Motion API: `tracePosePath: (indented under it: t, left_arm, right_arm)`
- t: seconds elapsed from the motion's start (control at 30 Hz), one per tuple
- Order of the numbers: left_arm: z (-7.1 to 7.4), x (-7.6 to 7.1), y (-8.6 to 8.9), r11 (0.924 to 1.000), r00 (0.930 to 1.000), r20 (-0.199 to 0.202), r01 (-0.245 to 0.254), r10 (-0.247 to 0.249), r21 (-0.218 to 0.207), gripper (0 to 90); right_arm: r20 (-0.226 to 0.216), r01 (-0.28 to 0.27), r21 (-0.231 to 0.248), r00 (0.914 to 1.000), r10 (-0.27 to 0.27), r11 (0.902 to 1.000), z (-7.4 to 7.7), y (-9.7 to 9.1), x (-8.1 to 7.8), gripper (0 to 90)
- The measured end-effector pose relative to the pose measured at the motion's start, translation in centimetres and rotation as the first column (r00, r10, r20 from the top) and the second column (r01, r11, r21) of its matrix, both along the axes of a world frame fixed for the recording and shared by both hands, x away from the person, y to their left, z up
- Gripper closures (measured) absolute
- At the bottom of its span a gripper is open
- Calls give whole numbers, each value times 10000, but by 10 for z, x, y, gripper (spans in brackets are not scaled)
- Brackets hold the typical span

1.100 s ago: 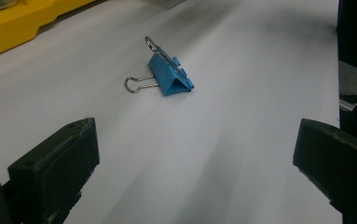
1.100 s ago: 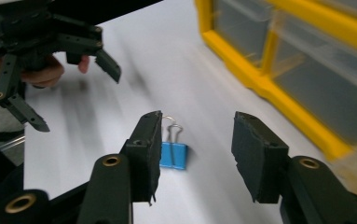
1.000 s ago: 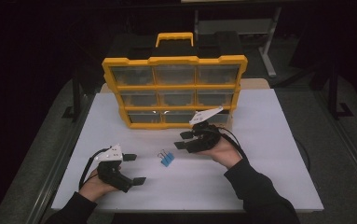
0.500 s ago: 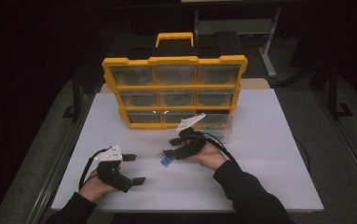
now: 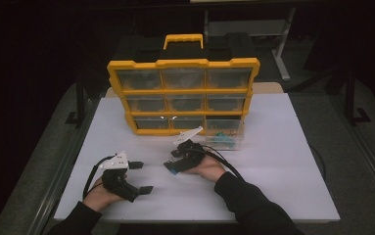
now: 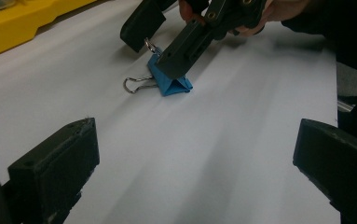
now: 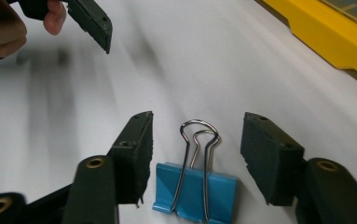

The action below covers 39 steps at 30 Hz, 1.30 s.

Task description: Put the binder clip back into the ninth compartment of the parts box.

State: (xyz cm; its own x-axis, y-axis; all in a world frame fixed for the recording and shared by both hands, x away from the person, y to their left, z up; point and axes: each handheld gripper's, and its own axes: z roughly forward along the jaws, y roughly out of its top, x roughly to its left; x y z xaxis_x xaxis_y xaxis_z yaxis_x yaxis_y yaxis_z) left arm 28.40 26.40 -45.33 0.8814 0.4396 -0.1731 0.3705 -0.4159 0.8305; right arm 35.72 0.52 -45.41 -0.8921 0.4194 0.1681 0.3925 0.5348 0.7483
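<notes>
Blue binder clip (image 7: 195, 192) flat on the white bench (image 5: 283, 147), lying between the jaws of the right gripper (image 7: 195, 140), wire handles (image 7: 199, 133) pointing away from the camera. Jaws spread wide on either side of it, one just beside the clip's blue body, the other a little apart (not closed on it). Left gripper (image 5: 137, 177) well apart from the clip, resting low over bare bench, jaws wide open and holding nothing. Beyond both, a yellow drawer cabinet (image 5: 182, 93), one clear drawer (image 5: 224, 134) pulled out.
</notes>
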Motion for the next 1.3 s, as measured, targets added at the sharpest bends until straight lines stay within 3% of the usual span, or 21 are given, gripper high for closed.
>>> tracePosePath:
  t: [0.33, 0.63, 1.3]
  left_arm:
    - [0, 0, 0, 10000, 10000, 18, -5, 5, 1, 0]
    - [0, 0, 0, 10000, 10000, 32, -12, 12, -4, 0]
    - [1, 0, 1, 10000, 10000, 53, -38, 38, -4, 0]
  right_arm:
    - [240, -64, -78, 9997, 66, 9999, -7, 8, -3, 583]
    - [131, -131, 5, 9998, 131, 9999, -9, 7, -1, 715]
    - [100, -168, 258, 9998, 165, 9995, -1, 1, 0, 733]
